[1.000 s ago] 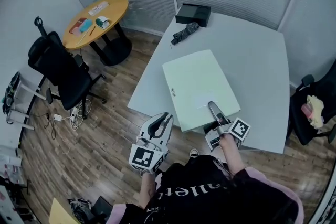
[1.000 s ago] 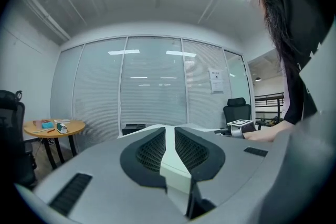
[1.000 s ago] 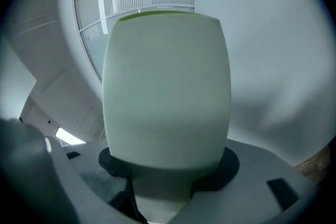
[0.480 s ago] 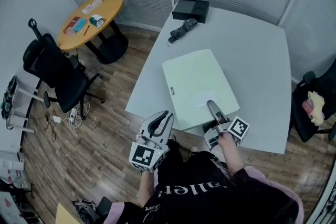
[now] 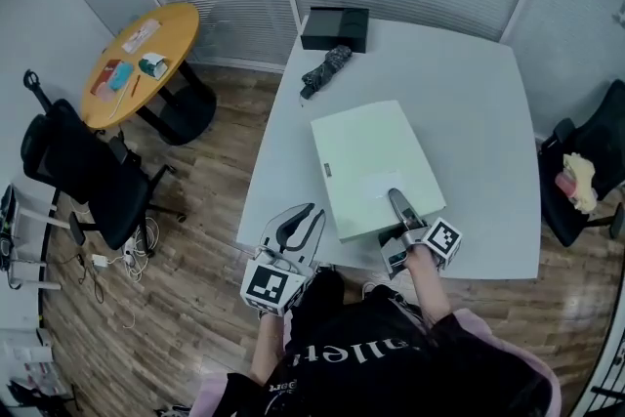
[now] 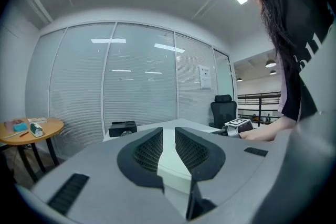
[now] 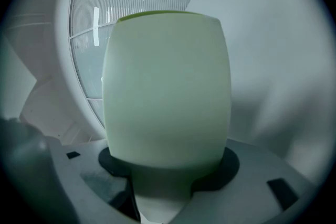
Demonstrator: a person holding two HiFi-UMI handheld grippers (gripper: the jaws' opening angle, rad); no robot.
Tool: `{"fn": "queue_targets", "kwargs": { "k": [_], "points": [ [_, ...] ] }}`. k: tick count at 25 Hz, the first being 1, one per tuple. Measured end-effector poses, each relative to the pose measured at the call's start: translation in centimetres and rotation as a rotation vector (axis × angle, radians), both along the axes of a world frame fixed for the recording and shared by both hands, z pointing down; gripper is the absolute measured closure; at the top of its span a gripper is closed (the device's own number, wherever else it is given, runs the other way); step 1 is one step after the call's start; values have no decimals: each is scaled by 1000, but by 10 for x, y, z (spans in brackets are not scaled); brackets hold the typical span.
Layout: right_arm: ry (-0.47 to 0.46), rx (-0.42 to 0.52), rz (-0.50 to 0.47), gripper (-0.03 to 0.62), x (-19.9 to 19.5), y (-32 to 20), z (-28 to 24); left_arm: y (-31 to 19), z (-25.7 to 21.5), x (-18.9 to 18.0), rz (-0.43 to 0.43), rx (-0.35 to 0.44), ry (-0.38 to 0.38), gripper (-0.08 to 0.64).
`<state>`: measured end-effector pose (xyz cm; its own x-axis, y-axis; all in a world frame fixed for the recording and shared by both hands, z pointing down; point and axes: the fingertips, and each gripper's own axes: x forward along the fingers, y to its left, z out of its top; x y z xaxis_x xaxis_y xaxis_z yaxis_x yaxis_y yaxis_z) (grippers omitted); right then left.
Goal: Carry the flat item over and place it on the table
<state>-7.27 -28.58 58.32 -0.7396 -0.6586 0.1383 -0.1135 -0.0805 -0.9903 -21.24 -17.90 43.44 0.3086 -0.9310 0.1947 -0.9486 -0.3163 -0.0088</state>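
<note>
My R claw (image 5: pixel 397 203) is clamped on the board's (image 5: pixel 371 161) near edge. Its long axis runs away from me over the table (image 5: pixel 474 103), far end leaning left. L claw (image 5: pixel 305 216) is closed, w/ nothing in it.

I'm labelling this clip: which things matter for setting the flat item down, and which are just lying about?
In the job: pale green flat panel, right tool clamped on it, white table.
Lying about: black box, folded umbrella, round wooden table, black office chair, shut left tool.
</note>
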Motion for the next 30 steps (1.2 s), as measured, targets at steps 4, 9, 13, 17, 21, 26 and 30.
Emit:
{"fn": "queue_targets", "kwargs": {
  "k": [4,9,13,17,21,26,30],
  "points": [
    [26,-30,55,308,-14,-14,12,-16,11,-20,62,-38,-7,455],
    [26,-58,122,308,-36,-36,27,-29,45,-37,154,-130,-75,385],
    [25,-108,191,310,-47,-48,43,-39,68,-49,192,-147,-100,370],
    [41,-145,243,308,-52,-55,59,-49,84,-58,229,-137,-103,370],
    [35,-143,279,308,-57,-61,64,-58,110,-59,309,-151,-153,370],
    [36,-149,308,310,-64,-68,71,-71,149,-57,362,-233,-155,344],
    [33,-160,308,310,-70,-72,72,-80,173,-56,361,-293,-151,328]
  ]
}}
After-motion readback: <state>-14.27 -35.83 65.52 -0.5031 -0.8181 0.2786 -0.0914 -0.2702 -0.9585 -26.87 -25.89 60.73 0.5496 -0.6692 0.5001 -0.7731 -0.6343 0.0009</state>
